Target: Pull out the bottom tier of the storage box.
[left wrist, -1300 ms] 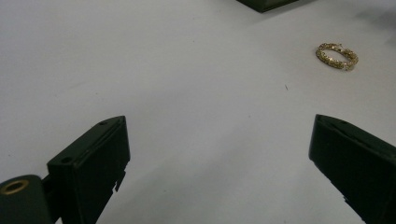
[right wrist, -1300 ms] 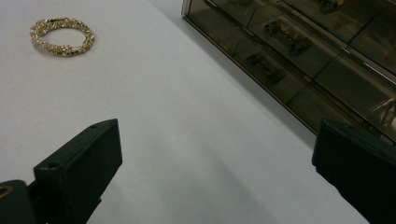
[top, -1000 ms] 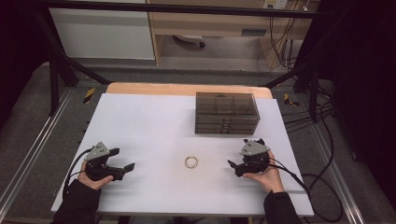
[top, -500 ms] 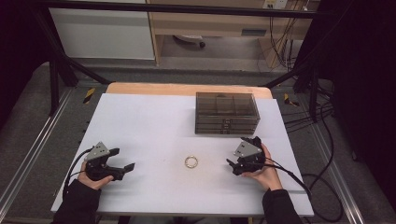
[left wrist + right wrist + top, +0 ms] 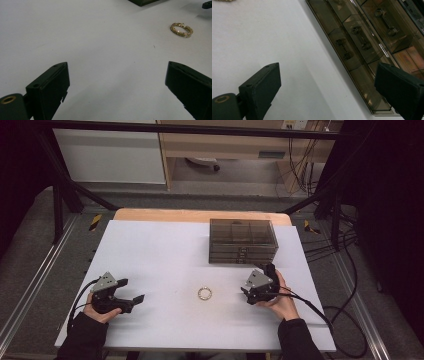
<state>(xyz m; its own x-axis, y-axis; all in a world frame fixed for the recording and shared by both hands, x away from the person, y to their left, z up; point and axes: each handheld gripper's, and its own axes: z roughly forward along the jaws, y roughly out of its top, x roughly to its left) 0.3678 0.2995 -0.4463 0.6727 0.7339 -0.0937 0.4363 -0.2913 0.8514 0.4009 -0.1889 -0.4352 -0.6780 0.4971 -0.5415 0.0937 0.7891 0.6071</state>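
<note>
Gold bracelet: flat on the white surface, near its front edge, between both claws; left claw spread, empty; right claw spread, empty, beside smoked drawer box.

A white-topped rectangular table with a pale wooden far edge carries a small gold beaded bracelet, lying between the left gripper and right gripper, and a smoky transparent plastic drawer box just beyond the right gripper.

White table, grey floor
</note>
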